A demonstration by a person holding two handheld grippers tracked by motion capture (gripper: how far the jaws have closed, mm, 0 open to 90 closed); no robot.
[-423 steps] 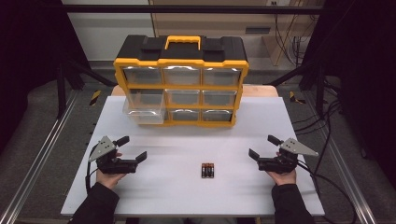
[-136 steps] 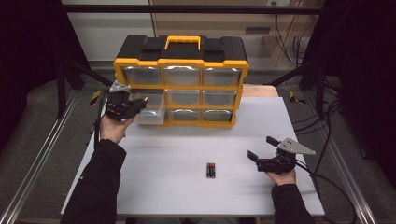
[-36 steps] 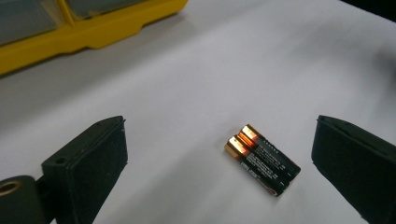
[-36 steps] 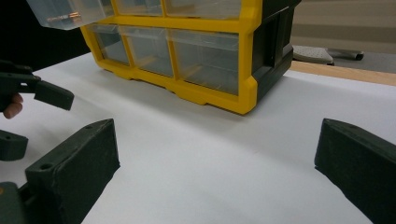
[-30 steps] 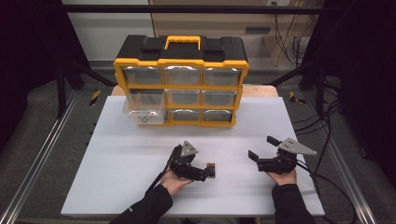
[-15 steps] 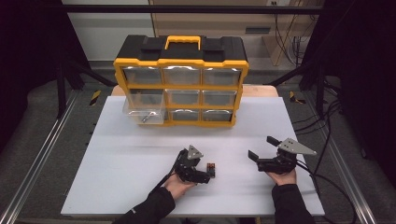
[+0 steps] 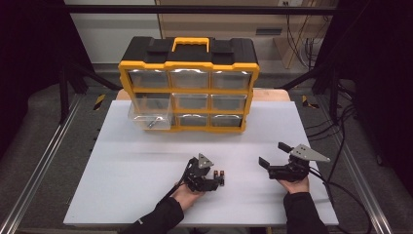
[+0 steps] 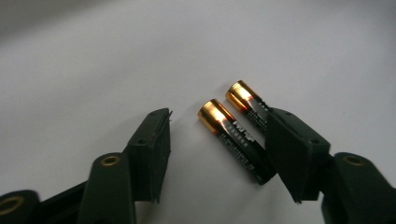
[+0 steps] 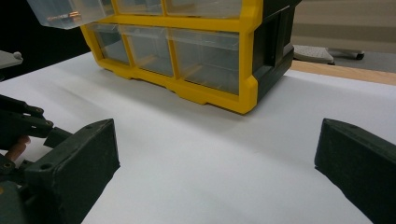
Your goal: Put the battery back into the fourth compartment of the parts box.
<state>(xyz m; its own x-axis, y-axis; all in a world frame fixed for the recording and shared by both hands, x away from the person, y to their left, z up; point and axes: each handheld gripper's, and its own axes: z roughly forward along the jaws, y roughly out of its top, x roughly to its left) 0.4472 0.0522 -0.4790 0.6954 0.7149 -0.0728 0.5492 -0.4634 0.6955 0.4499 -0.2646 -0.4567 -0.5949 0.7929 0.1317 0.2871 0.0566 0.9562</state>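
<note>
On the white table (image 7: pixel 122 195) we are seeing the yellow-and-black drawer organizer (image 7: pixel 189 83) sitting at the far edge, its middle-left clear drawer (image 7: pixel 150 116) hanging pulled out with something small lying inside. Nearer us, the right gripper (image 7: pixel 270 156) is resting low on the table, jaws spread wide and holding nothing. Centre front, the left gripper (image 8: pixel 217 140) is lying against the surface, jaws apart and straddling two black batteries (image 8: pixel 236 135) with copper-coloured ends, lying side by side, one jaw covering part of the farther battery, neither gripped.
</note>
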